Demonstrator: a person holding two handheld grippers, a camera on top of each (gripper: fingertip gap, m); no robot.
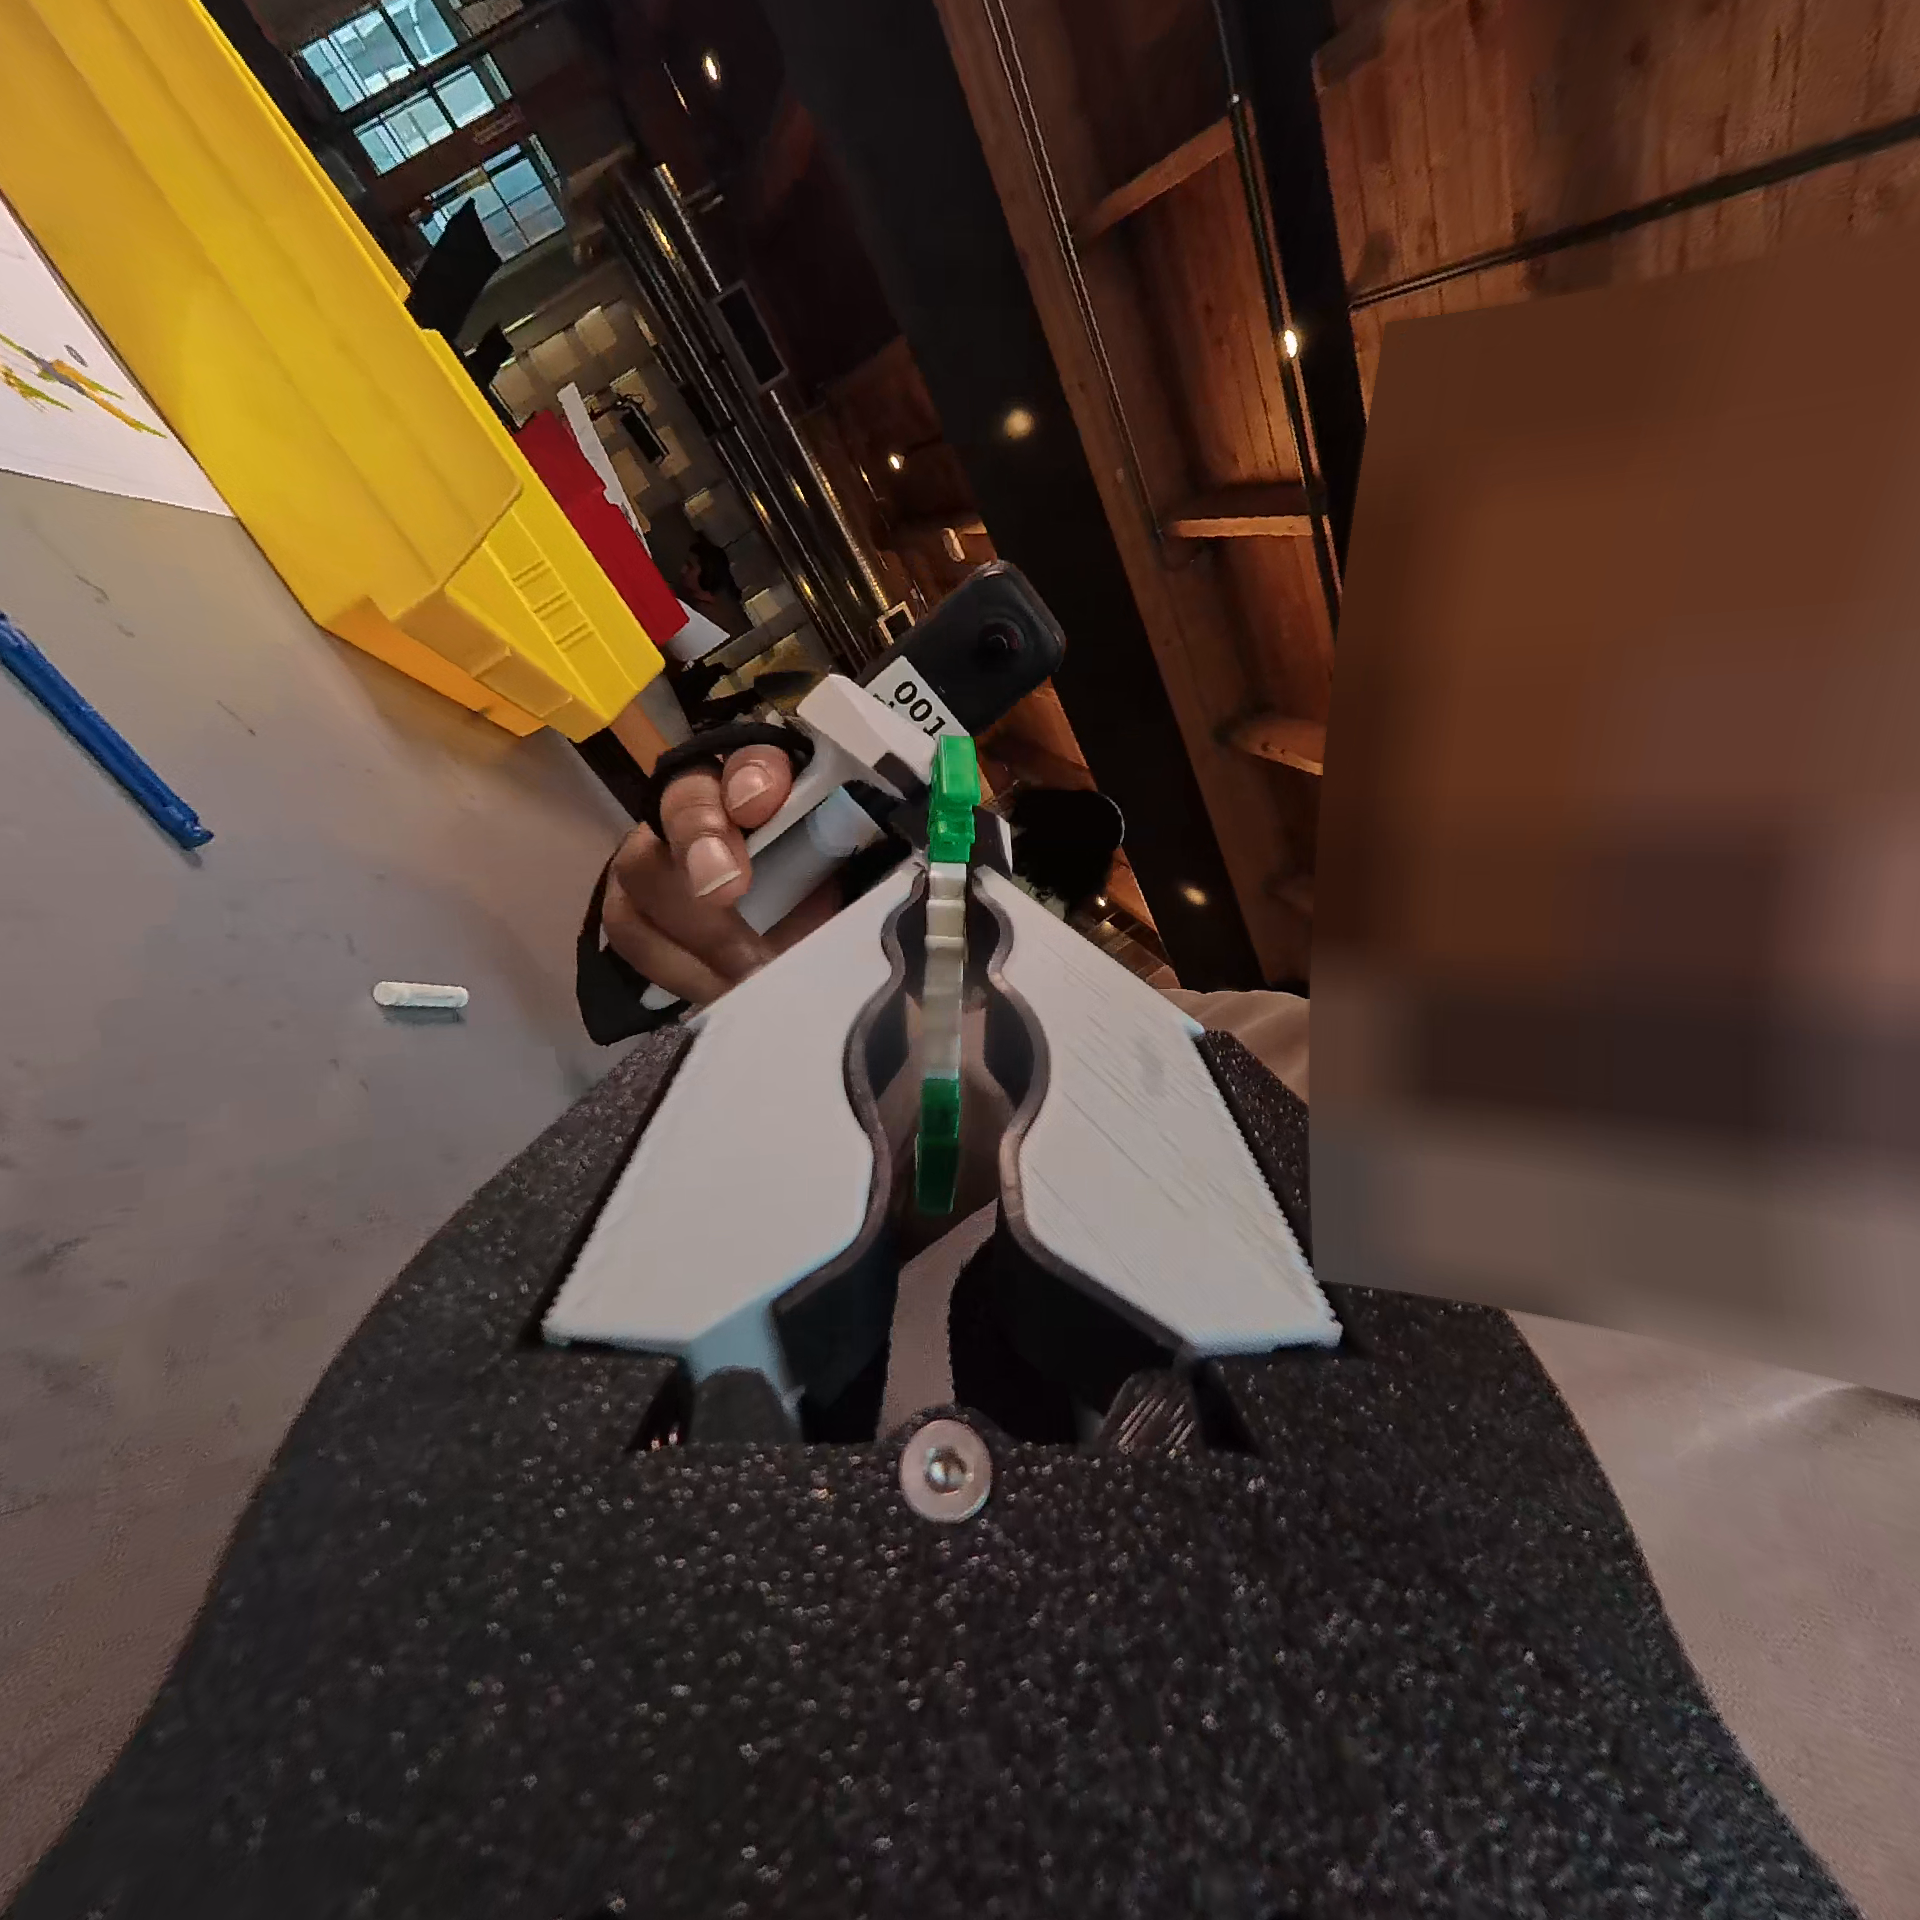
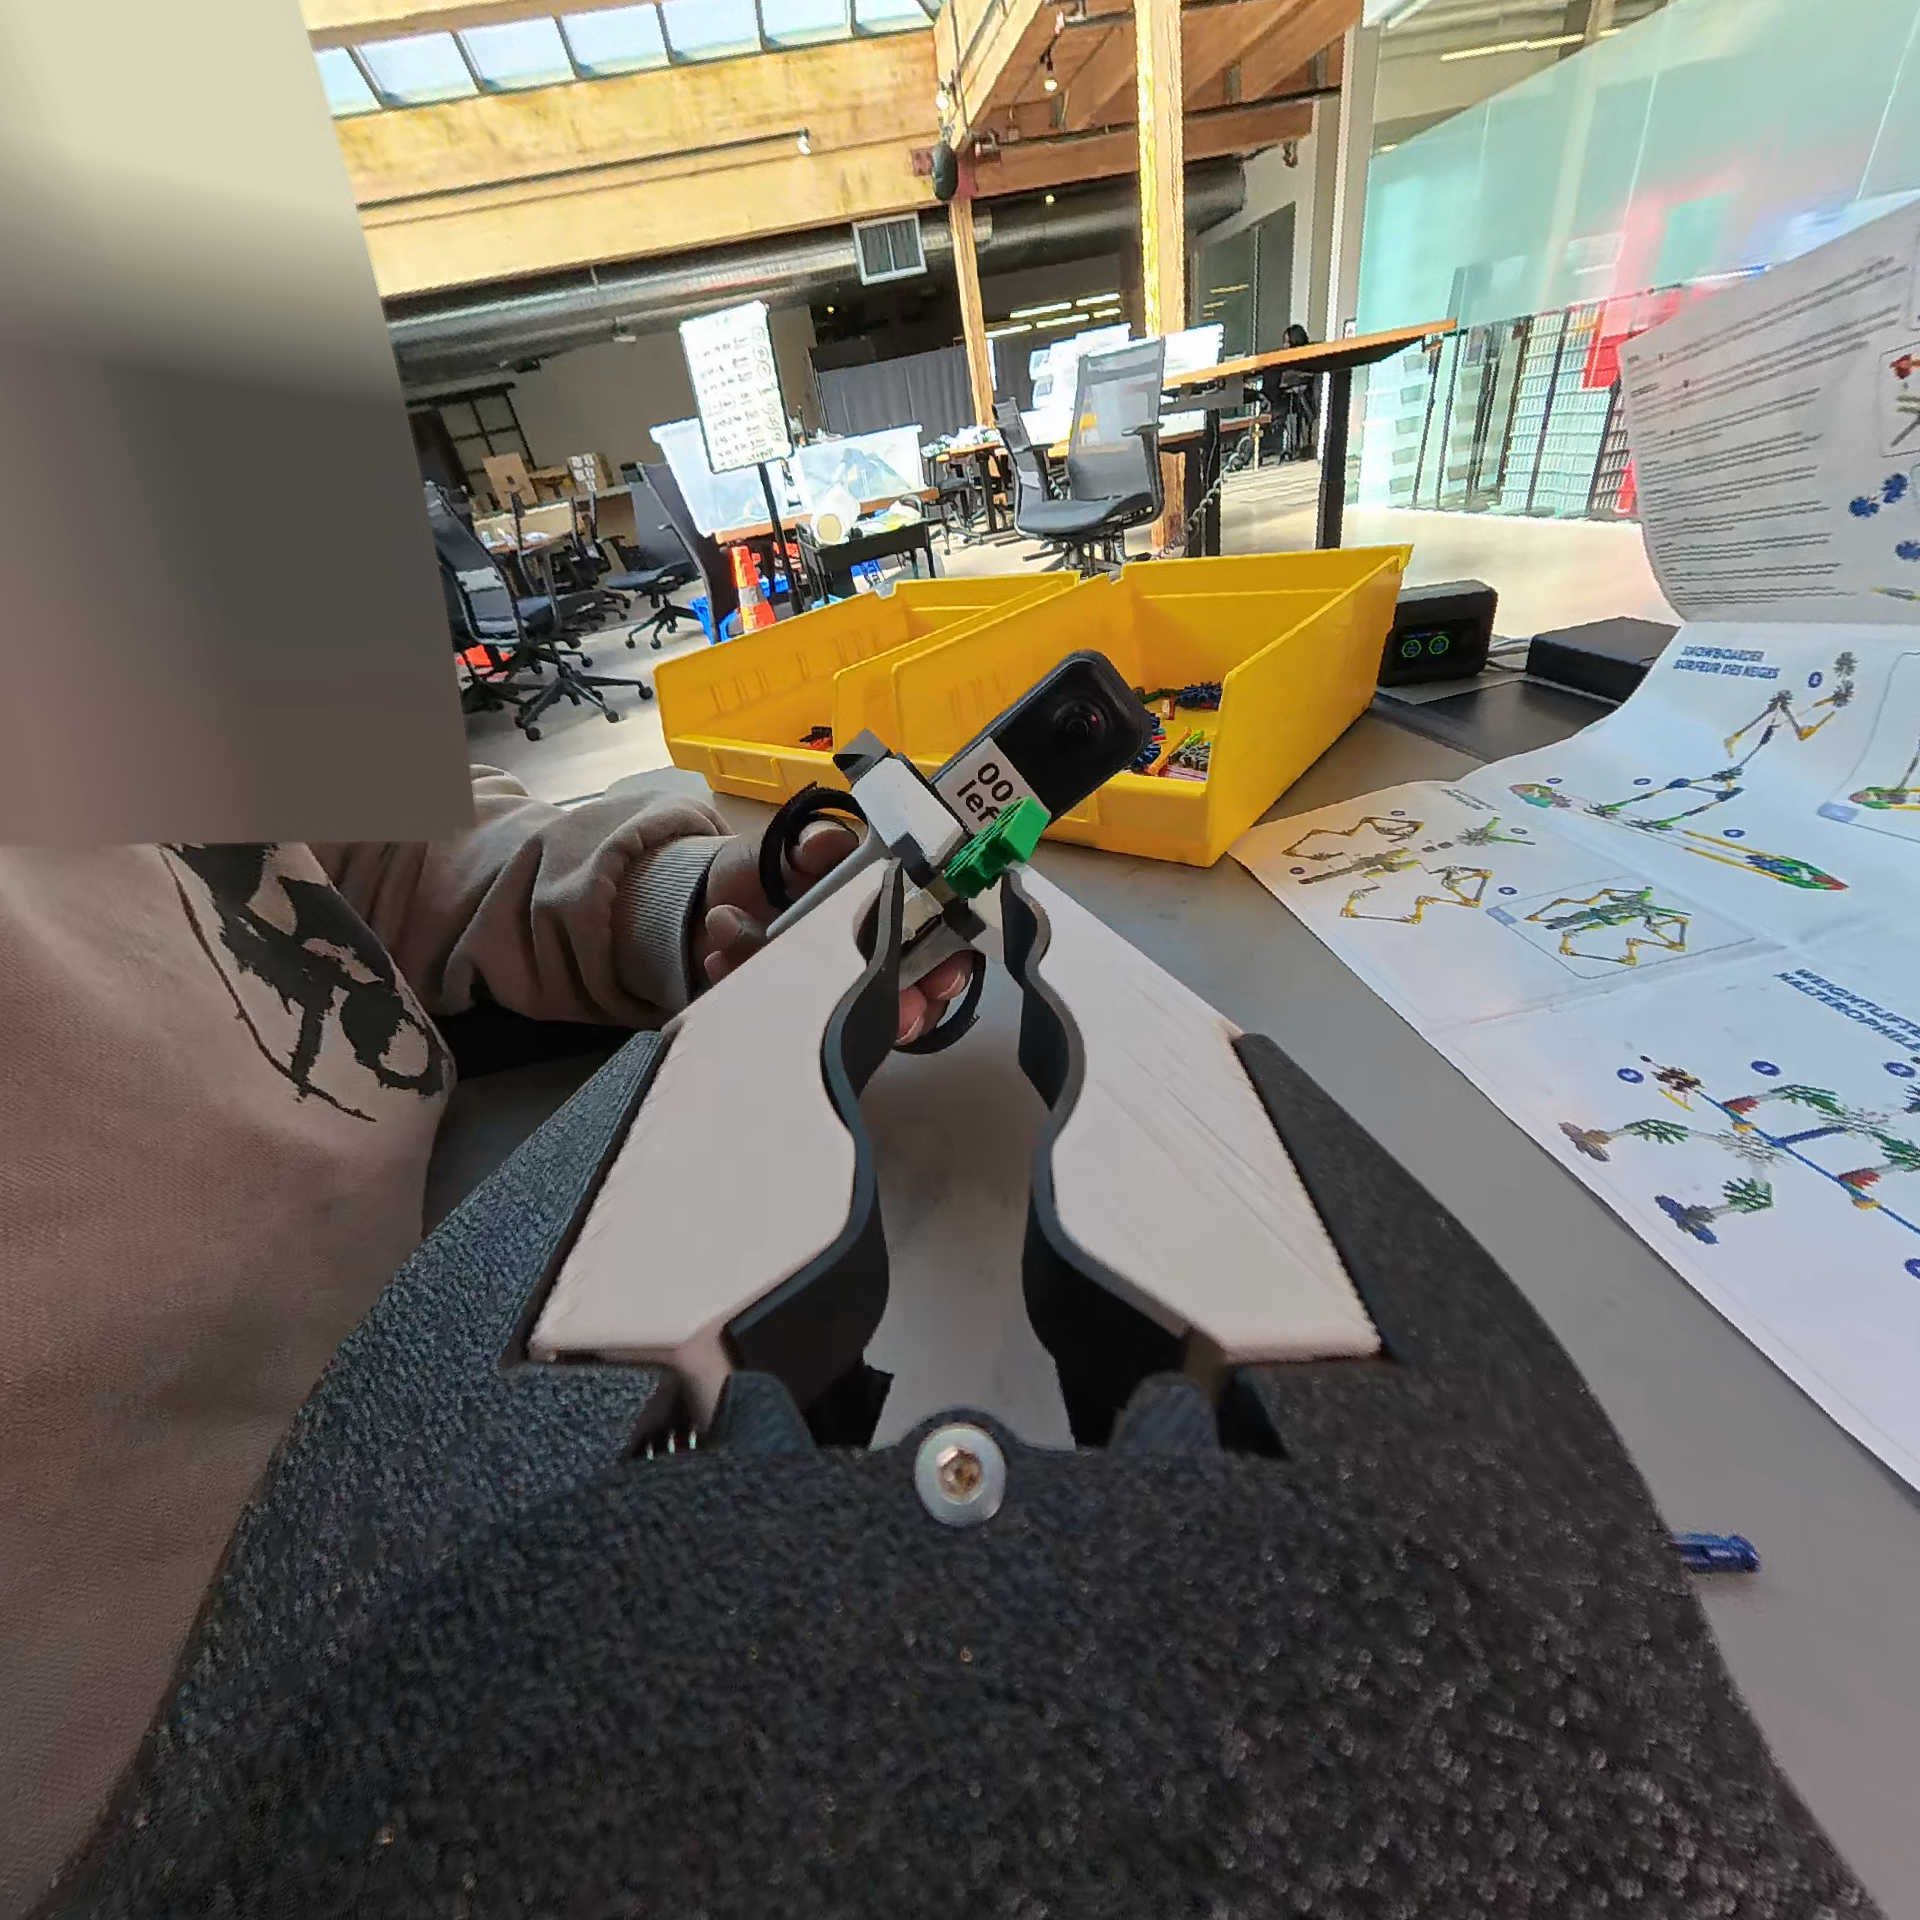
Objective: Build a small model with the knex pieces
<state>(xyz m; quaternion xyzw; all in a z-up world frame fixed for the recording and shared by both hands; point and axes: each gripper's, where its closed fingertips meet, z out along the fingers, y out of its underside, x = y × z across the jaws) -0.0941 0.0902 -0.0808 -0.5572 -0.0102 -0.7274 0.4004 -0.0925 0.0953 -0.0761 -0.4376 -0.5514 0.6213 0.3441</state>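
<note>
The left tool (image 1: 948,883) is clamped on a white-and-green plastic rod (image 1: 943,977). The right tool (image 2: 951,883), nearly closed, grips the rod's green end (image 2: 992,850) above bare grey bench (image 2: 1195,935); yellow plastic bins (image 2: 1247,727) stand beyond.

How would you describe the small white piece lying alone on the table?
Start at the yellow bins on the grey table. Nearer than the blue rod lies a short white peg, alone; it is the only loose white thing there.
</note>
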